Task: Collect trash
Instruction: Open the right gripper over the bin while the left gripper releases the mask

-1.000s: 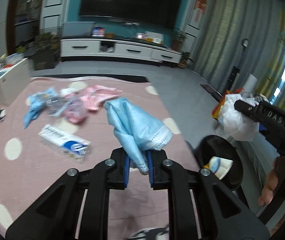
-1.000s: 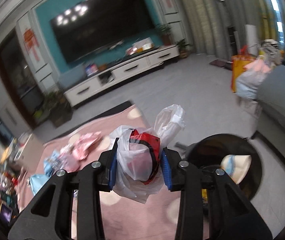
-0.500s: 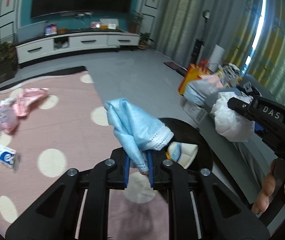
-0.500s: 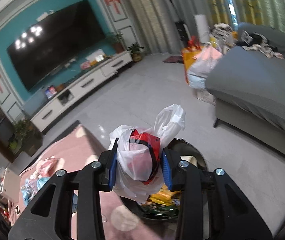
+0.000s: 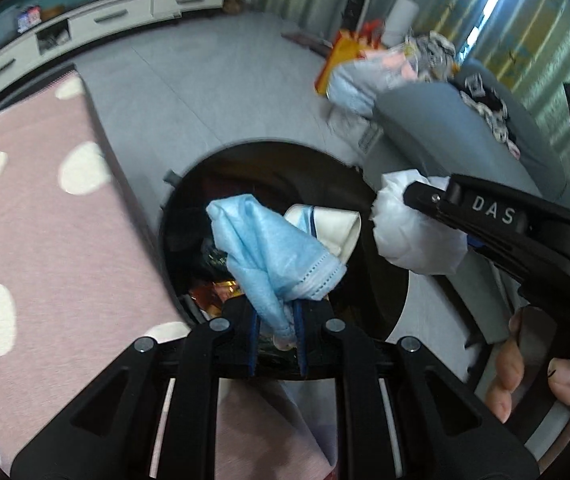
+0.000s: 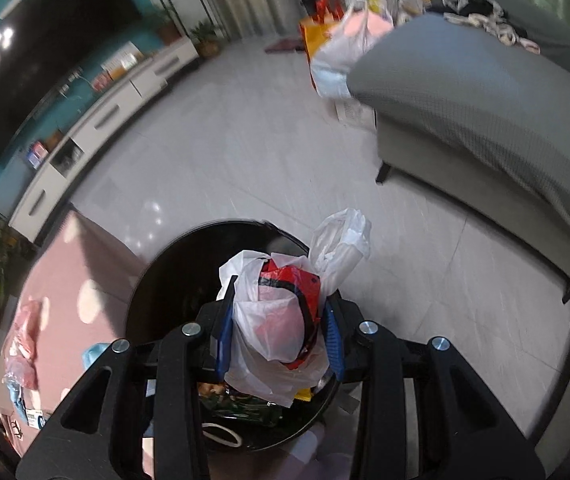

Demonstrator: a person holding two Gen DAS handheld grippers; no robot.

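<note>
The rug [image 5: 37, 240] lies at nine o'clock of the bin [image 5: 381, 208]. Left gripper [image 5: 276, 330] pinches a blue mask [image 5: 269, 252] over the bin mouth — right gripper [image 6: 277, 332], at three o'clock, clamps a bag [image 6: 273, 320]. Both hang over the opening; spread the fingers squarely above it — not the rim.

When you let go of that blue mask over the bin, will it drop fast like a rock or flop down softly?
Probably softly. The blue mask droops in loose folds from the left gripper, so it looks floppy, thin and light. It may flutter a little, but it hangs right over the black bin, so it should likely land inside. It might cling to the pads briefly.
</note>
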